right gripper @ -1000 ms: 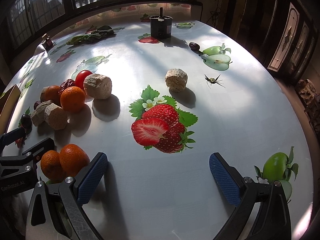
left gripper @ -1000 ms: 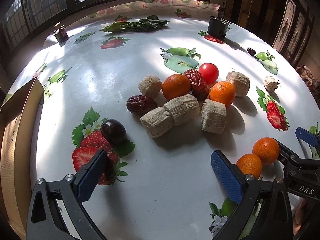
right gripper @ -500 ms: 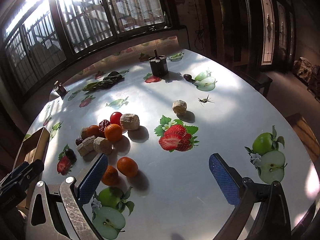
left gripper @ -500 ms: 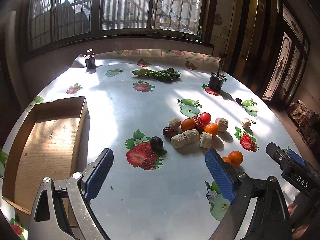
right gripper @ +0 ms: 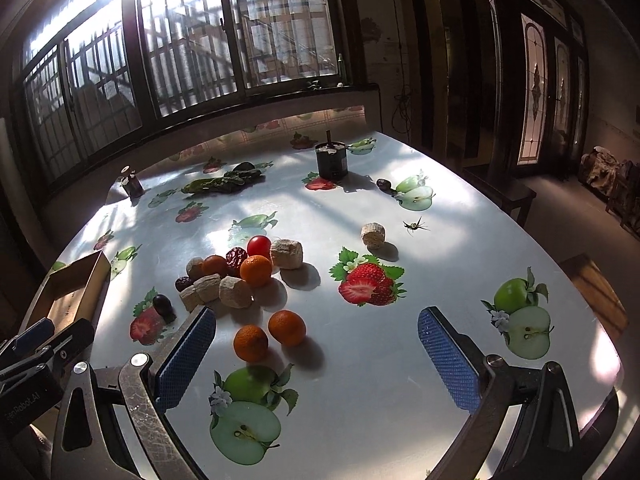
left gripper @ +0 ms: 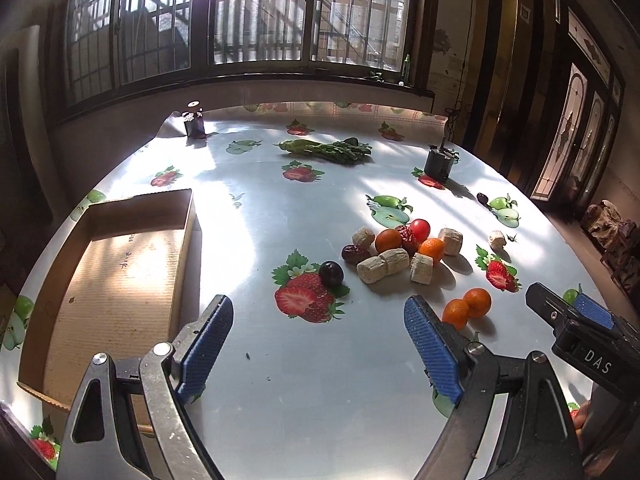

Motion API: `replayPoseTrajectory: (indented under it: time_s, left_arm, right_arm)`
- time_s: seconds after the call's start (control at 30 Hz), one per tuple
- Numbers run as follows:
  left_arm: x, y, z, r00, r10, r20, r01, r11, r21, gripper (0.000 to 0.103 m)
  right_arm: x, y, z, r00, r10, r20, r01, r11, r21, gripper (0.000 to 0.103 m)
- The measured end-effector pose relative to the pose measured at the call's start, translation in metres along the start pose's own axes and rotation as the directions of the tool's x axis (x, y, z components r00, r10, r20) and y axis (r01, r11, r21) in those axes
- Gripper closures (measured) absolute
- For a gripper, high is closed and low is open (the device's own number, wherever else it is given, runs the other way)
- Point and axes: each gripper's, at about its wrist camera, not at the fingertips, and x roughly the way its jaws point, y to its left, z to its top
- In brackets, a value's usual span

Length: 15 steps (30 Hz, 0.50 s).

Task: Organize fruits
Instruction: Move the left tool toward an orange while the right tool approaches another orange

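We hold both tools above a round worktop [left gripper: 320,380] covered in glossy white oilcloth printed with strawberries and green apples. Our left tool [left gripper: 318,350] is released, its blue ribbed pads wide apart with nothing between them; our right tool [right gripper: 316,360] is likewise spread and empty, its cross-hatched blue pads set on grey metal arms.

The fruit lies in a loose heap near the middle of the worktop. Two smooth round tangerines [left gripper: 467,307] sit touching each other, apart from the heap, on its near side. In the heap, another tangerine [left gripper: 432,249] and a darker orange one [left gripper: 388,240] flank a wrinkled red date [left gripper: 408,237], with a shiny cherry tomato [left gripper: 420,227] just behind. A second wrinkled date [left gripper: 354,254] rests at the heap's left edge. Pale, fibrous, stubby cylinders [left gripper: 384,266], rough-sided and flat-ended, lie among them; we cannot tell what they are. One such piece [right gripper: 373,235] stands alone, well apart to the right. A glossy dark plum [left gripper: 331,274] sits on a printed strawberry, left of the heap.

A shallow rectangular cardboard box [left gripper: 116,280], corrugated and open-topped, lies at the worktop's left edge. Far back rest a bundle of leafy greens [left gripper: 326,148], a black cylindrical container [right gripper: 331,160] and a small dark bottle [left gripper: 194,122].
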Motion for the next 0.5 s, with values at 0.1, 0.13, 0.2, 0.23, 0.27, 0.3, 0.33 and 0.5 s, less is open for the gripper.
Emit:
replayPoseTrajectory:
  time_s: [0.1,0.13,0.2,0.23,0.27,0.3,0.33,0.5]
  left_arm:
    - [0.001,0.006,-0.001,1.0,0.001,-0.008,-0.001,1.0,-0.017,0.016]
    - [0.002,0.007,-0.001,1.0,0.003,-0.01,-0.004,1.0,-0.02,0.016]
    - [0.003,0.01,-0.002,1.0,0.008,-0.012,-0.009,1.0,-0.025,0.016]
    - [0.003,0.011,-0.002,1.0,0.013,-0.012,-0.013,1.0,-0.028,0.016]
    - [0.003,0.011,-0.002,1.0,0.015,-0.012,-0.016,0.999,-0.03,0.016]
    - [0.004,0.012,-0.002,1.0,0.015,-0.013,-0.015,0.999,-0.032,0.016]
    - [0.004,0.012,-0.002,1.0,0.016,-0.014,-0.017,0.999,-0.034,0.016]
    - [0.006,0.024,0.001,0.999,0.041,-0.017,-0.042,0.997,-0.059,0.016]
  right_arm:
    - [0.007,-0.002,-0.005,0.999,0.013,-0.043,-0.012,1.0,0.028,0.001]
    - [0.009,-0.002,-0.006,0.999,0.018,-0.052,-0.016,0.999,0.03,0.001]
    - [0.009,0.0,-0.008,0.998,0.023,-0.058,-0.022,0.999,0.03,0.001]
    - [0.009,0.002,-0.008,0.998,0.023,-0.057,-0.022,0.999,0.026,0.001]
    - [0.009,0.002,-0.009,0.998,0.022,-0.056,-0.021,1.0,0.021,0.001]
    - [0.009,0.004,-0.008,0.998,0.02,-0.055,-0.019,1.0,0.016,0.001]
    - [0.01,0.004,-0.008,0.998,0.02,-0.056,-0.019,1.0,0.013,0.001]
    - [0.014,-0.003,-0.007,0.997,0.016,-0.07,-0.015,1.0,0.019,0.001]
